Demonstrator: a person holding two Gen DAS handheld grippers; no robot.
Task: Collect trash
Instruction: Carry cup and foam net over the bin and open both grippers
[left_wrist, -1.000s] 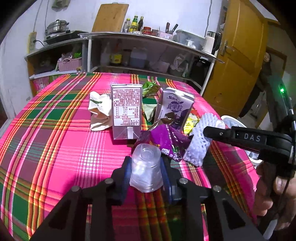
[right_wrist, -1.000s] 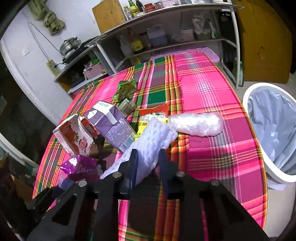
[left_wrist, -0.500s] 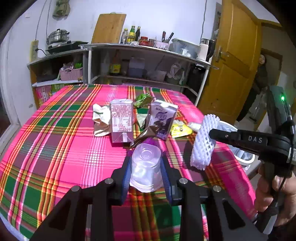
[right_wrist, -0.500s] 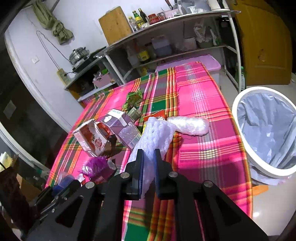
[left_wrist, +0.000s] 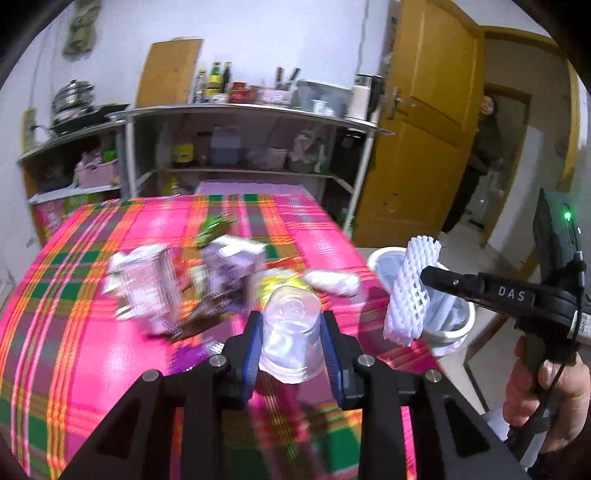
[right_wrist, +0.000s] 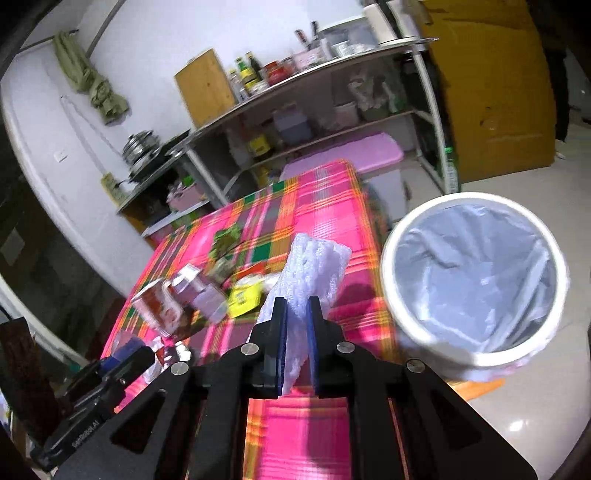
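Carrying two featherweight pieces, we near the lined bin (right_wrist: 476, 291) at two o'clock. Our right gripper (right_wrist: 295, 334) pinches the soft foam net (right_wrist: 314, 266), squashed flat; our left gripper (left_wrist: 291, 341) lightly clamps the crushable clear cup (left_wrist: 291, 332) mid-wall.
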